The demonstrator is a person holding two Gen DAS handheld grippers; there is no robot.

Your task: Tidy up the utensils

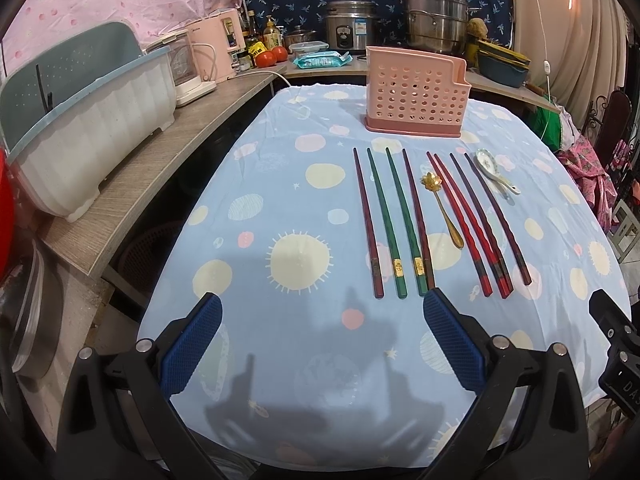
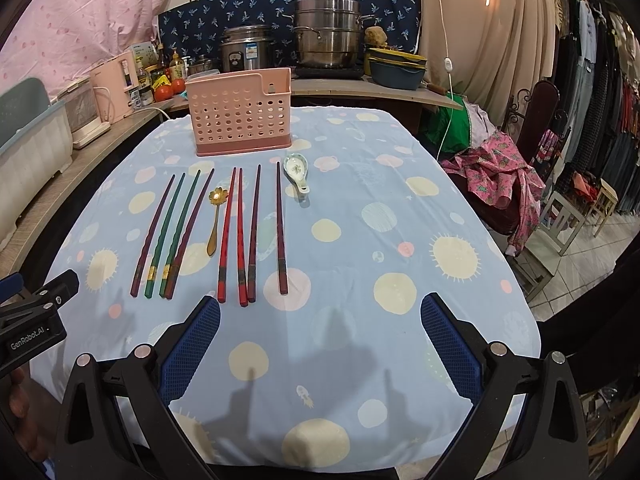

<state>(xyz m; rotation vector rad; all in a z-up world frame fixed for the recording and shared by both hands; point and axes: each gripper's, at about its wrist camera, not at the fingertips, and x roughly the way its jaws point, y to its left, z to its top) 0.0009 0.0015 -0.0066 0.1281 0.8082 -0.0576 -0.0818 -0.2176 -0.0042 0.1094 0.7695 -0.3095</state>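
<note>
A pink perforated utensil holder [image 1: 416,92] [image 2: 243,111] stands at the far side of the table. In front of it lie several chopsticks in a row: dark purple and green ones [image 1: 394,222] [image 2: 172,232] on the left, red and dark ones [image 1: 470,222] [image 2: 240,236] on the right. A gold spoon [image 1: 442,210] [image 2: 214,220] lies between the two groups, and a white ceramic spoon [image 1: 494,170] [image 2: 297,174] lies at the right end. My left gripper [image 1: 322,308] and my right gripper [image 2: 320,310] are both open and hold nothing, hovering near the chopsticks' near ends.
The table wears a light blue cloth with moons and suns [image 1: 300,256] [image 2: 400,240]. A wooden counter on the left carries a white dish rack [image 1: 92,120] and pink appliances [image 1: 218,46]. Steel pots [image 2: 326,34] stand behind; a chair with clothes [image 2: 504,176] is at right.
</note>
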